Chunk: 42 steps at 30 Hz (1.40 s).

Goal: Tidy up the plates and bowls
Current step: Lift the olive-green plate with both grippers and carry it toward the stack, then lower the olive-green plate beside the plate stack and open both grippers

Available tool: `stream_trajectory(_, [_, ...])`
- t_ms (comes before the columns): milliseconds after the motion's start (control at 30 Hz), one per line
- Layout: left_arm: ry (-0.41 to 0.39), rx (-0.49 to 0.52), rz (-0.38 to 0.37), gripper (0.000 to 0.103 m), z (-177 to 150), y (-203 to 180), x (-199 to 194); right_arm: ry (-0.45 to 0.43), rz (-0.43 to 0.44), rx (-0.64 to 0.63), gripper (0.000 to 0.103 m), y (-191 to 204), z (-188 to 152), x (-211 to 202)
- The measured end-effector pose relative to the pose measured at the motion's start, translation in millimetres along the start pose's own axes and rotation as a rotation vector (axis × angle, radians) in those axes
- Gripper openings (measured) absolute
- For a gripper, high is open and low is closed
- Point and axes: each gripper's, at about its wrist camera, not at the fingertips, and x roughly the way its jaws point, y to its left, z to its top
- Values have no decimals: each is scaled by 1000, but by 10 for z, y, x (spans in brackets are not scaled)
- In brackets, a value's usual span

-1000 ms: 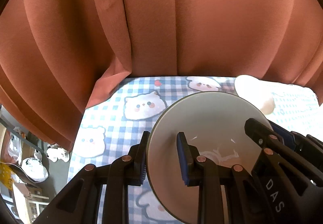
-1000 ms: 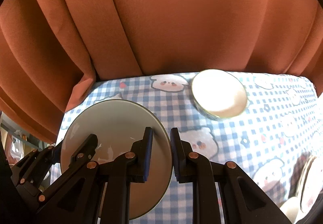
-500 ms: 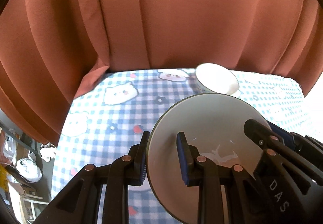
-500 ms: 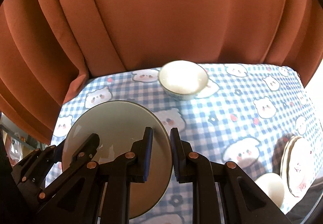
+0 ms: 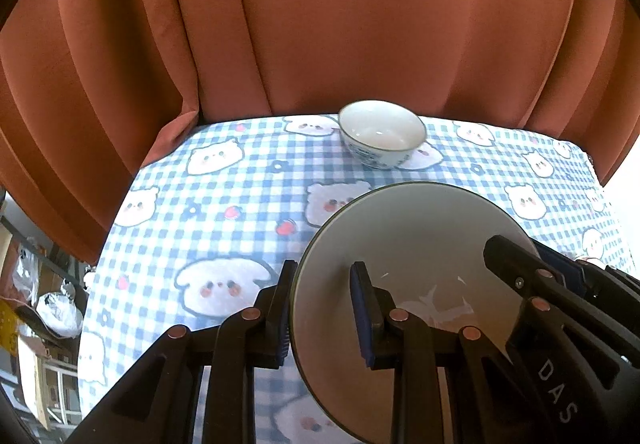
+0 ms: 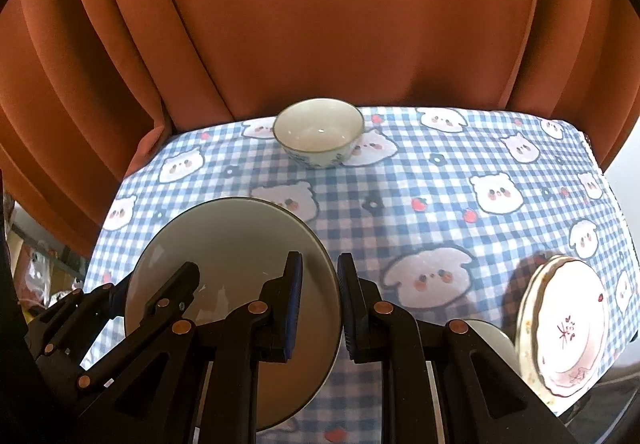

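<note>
A plain grey-green plate is held above the table by both grippers. My left gripper is shut on its left rim. My right gripper is shut on its right rim; the plate also shows in the right wrist view. A small white bowl with blue pattern stands at the far edge of the table, also in the right wrist view. Upright pink-patterned plates stand at the right front, with a white bowl beside them.
The table carries a blue checked cloth with bear prints. An orange-brown curtain hangs right behind the table's far edge. Clutter and shelves lie past the table's left edge.
Both grippers with the plate have drawn back and risen from the table's far edge. The small bowl and more of the cloth have come into view farther away.
</note>
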Motion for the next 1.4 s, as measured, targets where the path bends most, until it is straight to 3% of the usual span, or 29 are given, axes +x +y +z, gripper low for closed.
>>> stream_trajectory(800, [-42, -27, -8, 25, -542, -1145, -335, -43, 20, -46, 21, -1139, -500, -489])
stream_trajectory(1067, [-9, -5, -44, 25, -677, -1411, -259, -20, -6, -26, 21, -1440, -653, -503])
stream_trajectory(1400, [57, -9, -34, 25, -808, -1470, -67, 48, -8, -20, 21, -1558, -797, -296])
